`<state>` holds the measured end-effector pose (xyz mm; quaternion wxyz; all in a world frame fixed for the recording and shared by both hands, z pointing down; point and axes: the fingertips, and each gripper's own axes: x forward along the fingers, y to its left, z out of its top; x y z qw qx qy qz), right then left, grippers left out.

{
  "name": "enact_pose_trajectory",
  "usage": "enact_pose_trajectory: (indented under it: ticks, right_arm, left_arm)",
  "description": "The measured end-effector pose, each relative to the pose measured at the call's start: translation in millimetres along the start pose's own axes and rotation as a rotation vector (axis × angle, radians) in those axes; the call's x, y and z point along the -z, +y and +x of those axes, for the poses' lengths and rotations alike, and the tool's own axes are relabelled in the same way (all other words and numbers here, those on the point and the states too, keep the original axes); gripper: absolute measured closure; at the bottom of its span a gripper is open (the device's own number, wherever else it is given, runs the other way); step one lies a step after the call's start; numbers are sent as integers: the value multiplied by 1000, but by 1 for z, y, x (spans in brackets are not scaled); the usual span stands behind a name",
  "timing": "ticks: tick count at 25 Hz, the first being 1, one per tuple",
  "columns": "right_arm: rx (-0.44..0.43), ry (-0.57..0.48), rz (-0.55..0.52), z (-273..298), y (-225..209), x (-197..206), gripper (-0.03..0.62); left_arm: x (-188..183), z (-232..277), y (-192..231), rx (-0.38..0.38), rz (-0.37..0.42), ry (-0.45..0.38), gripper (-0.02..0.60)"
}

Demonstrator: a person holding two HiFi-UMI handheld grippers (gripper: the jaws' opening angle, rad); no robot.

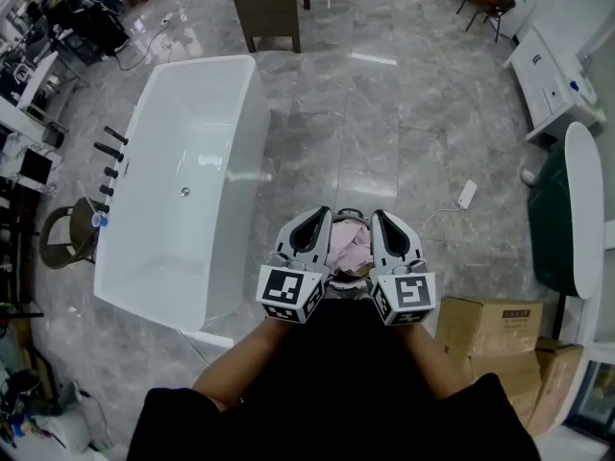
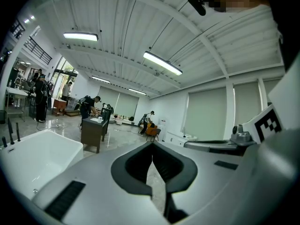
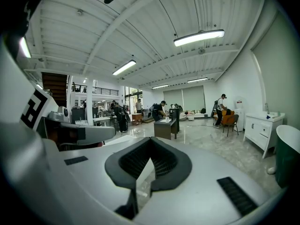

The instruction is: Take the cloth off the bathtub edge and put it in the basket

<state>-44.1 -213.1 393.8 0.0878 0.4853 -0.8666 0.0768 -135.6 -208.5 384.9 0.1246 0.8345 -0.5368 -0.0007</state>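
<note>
A white bathtub [image 1: 192, 181] stands at the left on the grey marble floor, and no cloth lies on its rim. A pink cloth [image 1: 351, 245] lies crumpled in a dark-rimmed basket [image 1: 350, 213] on the floor just in front of the person. My two grippers are held close together above it. The left gripper [image 1: 321, 213] is over the basket's left side and the right gripper [image 1: 378, 215] over its right side. Both are shut with nothing between their fingers. Both gripper views look level across the room: the left gripper [image 2: 152, 145] with the bathtub [image 2: 33, 156] beside it, the right gripper [image 3: 150, 140] empty.
A dark desk [image 1: 271, 3] stands beyond the tub's far end. Black tap fittings [image 1: 108, 152] and a wicker stool [image 1: 65, 235] flank its left side. A white power strip [image 1: 467, 194] lies on the floor. Cardboard boxes [image 1: 492, 327], a green-and-white round unit [image 1: 569, 214] and a white cabinet [image 1: 553, 80] line the right.
</note>
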Motion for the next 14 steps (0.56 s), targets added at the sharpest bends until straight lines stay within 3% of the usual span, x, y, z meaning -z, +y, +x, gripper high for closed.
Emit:
enact_pose_trajectory:
  ticks: [14]
  right_arm:
    - [-24,12,5,7,5,3,563]
  left_arm:
    - [1,0,6,-12,11,7,566]
